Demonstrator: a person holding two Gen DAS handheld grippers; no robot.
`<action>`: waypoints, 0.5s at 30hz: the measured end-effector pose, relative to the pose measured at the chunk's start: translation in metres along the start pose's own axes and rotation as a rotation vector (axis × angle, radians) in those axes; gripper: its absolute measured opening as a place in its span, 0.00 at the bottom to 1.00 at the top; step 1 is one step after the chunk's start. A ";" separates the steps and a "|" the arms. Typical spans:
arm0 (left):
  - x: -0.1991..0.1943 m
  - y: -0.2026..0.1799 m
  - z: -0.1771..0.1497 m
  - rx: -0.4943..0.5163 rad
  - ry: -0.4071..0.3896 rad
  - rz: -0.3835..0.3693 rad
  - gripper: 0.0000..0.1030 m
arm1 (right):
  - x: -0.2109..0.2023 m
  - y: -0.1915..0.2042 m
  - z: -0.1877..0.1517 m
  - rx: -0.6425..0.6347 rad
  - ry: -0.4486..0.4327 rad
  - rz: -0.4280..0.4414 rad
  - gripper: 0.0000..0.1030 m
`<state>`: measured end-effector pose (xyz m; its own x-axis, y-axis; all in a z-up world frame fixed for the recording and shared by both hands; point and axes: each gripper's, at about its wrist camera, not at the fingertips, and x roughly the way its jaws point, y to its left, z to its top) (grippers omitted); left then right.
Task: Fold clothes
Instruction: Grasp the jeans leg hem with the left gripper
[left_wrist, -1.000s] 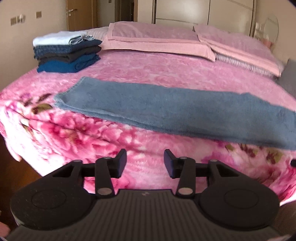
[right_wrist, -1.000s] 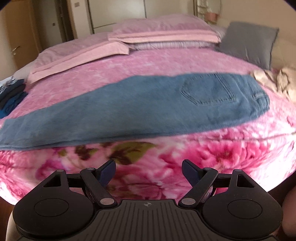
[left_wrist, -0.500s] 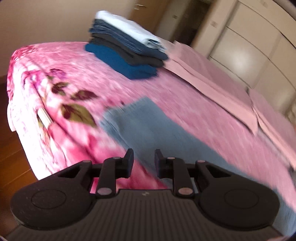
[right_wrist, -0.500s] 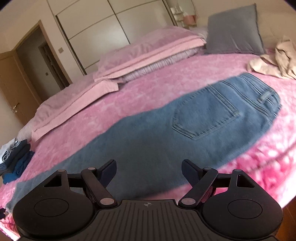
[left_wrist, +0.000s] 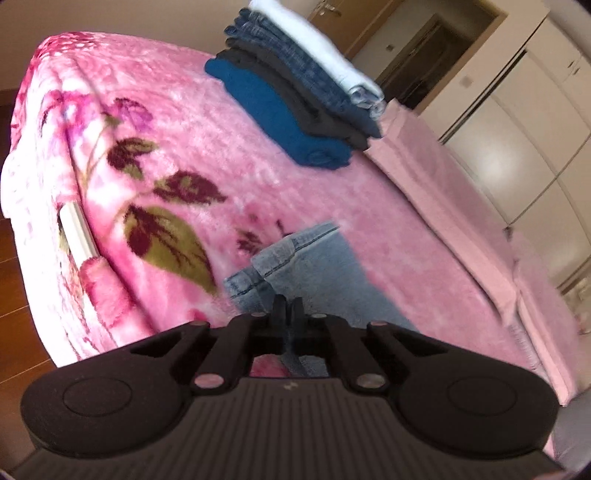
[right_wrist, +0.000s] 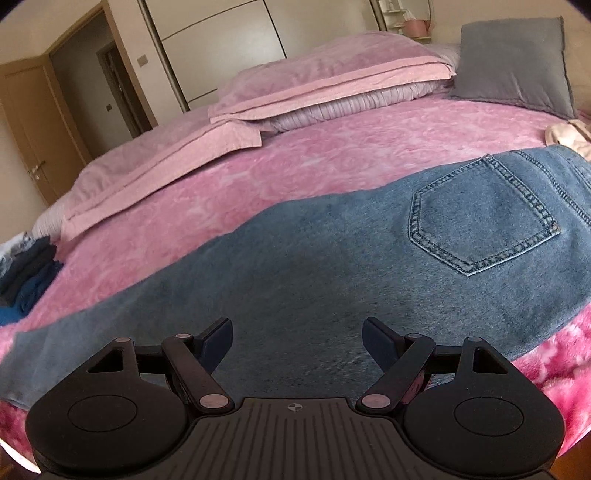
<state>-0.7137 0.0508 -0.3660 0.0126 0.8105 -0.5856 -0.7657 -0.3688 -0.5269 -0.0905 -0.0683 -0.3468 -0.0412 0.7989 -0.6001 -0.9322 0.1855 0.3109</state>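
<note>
Left gripper (left_wrist: 289, 308): my jaws are pressed together, and a thin edge of denim sits between the pads, so I read this as a pinch on the hem end of the jeans (left_wrist: 314, 266). The cuff lies just ahead of the fingertips, slightly rucked, its stitched hem turned up on the side away from me. The view is rolled, so the bed runs diagonally across the picture.

Beyond the cuff and to its left spreads the pink floral blanket (left_wrist: 155, 155), with dark leaf prints near the bed's corner. Further ahead, well apart from the jeans, sits a stack of folded clothes (left_wrist: 295, 99): a deep blue piece at the bottom, dark ones between, a pale one on top. Behind and to the right of it run the pink pillows (left_wrist: 443, 192), then the wardrobe doors (left_wrist: 517, 129).

Right gripper (right_wrist: 297, 341): my fingers are spread wide, nothing between them. They hover over the thigh part of the jeans (right_wrist: 332, 273); I cannot tell whether the tips touch the cloth. The back pocket (right_wrist: 480, 218) lies ahead and to the right. Past the denim is bare blanket, then pillows, with a grey cushion (right_wrist: 513, 62) far right and a beige garment (right_wrist: 569, 134) beside it at the frame edge. The folded stack shows far left.
</note>
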 end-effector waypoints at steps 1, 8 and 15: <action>0.003 0.004 -0.001 0.001 0.007 0.008 0.03 | 0.002 0.000 -0.001 -0.003 0.006 -0.010 0.79; -0.008 0.014 -0.014 -0.108 0.007 -0.022 0.23 | 0.001 -0.006 -0.007 0.036 0.024 -0.014 0.79; -0.005 0.015 -0.033 -0.240 0.021 -0.095 0.29 | -0.009 -0.020 -0.005 0.084 0.008 -0.025 0.79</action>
<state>-0.7042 0.0263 -0.3920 0.0927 0.8381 -0.5376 -0.5860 -0.3906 -0.7100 -0.0731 -0.0822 -0.3518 -0.0219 0.7887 -0.6144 -0.8994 0.2528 0.3566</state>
